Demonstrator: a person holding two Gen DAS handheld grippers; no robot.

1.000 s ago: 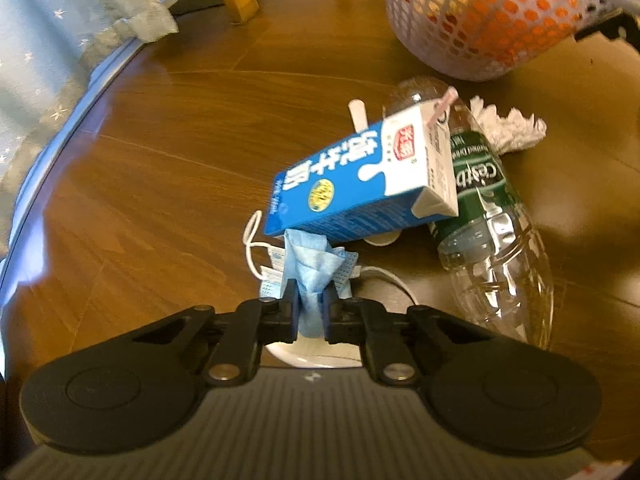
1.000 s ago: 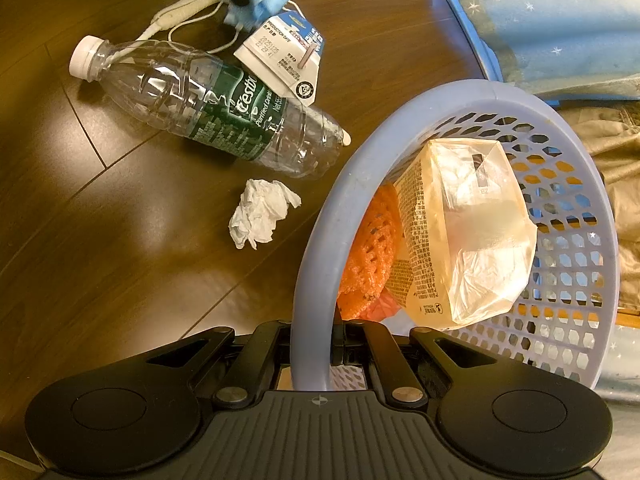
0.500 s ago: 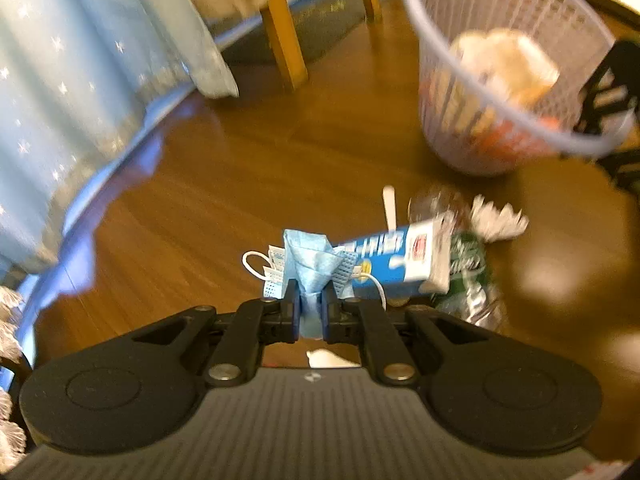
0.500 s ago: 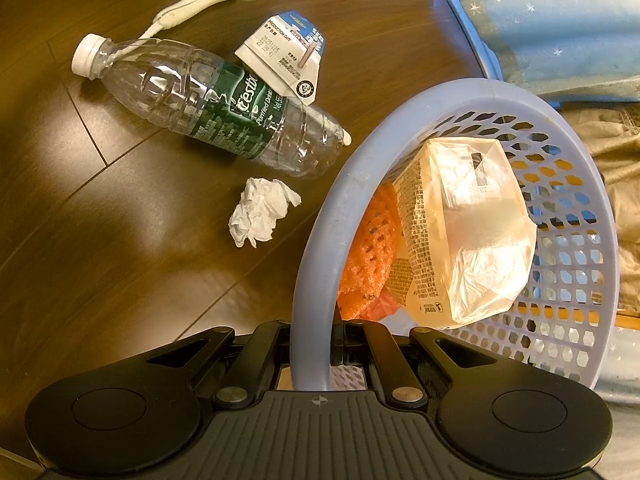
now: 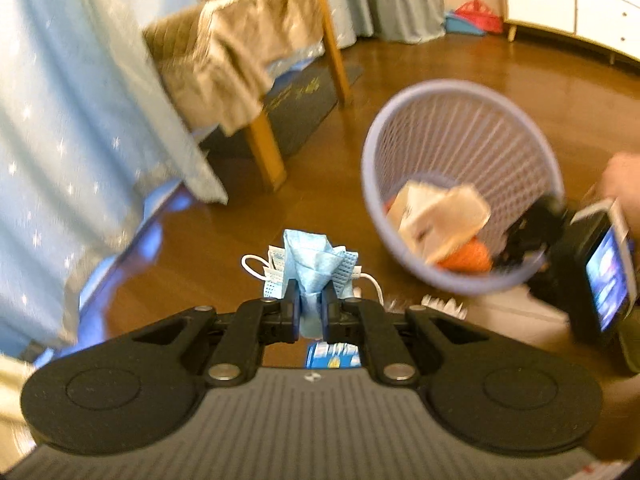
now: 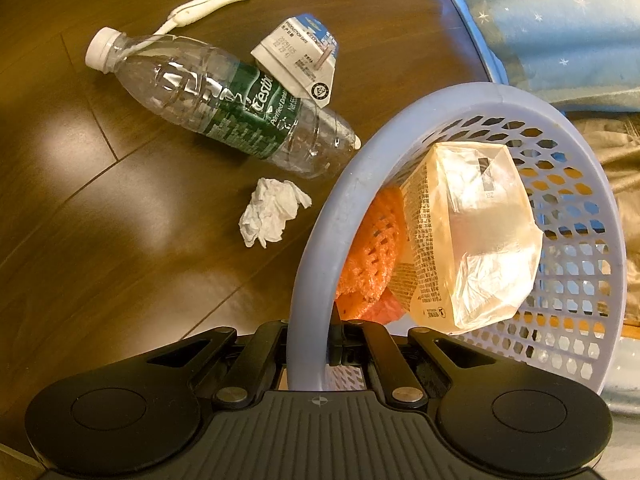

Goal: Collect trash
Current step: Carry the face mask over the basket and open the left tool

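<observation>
A: Our left gripper [image 5: 310, 312] is clenched on the crumpled blue face mask [image 5: 314, 266]; the mask sits right between the fingers and bunches up above the tips, its white ear loops trailing off to either side. It hangs clear of the wooden floor [image 5: 440, 60].

B: And our right gripper [image 6: 308, 340] is clamped on the rim of the lavender basket [image 6: 320, 240], one finger outside the wall and one inside. The basket tilts its mouth toward our left side.

A: From the left view, we see the basket [image 5: 460, 184] ahead and to the right of the mask, well apart from it.

B: Count with us. In the basket: one clear plastic bag [image 6: 468, 236] and one orange net [image 6: 372, 256].

A: On the floor: one plastic bottle [image 6: 224, 104] lying on its side, one milk carton [image 6: 298, 62] resting against it, one crumpled tissue [image 6: 272, 210] just beside the basket, and one white strip [image 6: 216, 0] beyond the bottle's cap.

B: So one mask in our grip, two pieces binned, four loose.
</observation>
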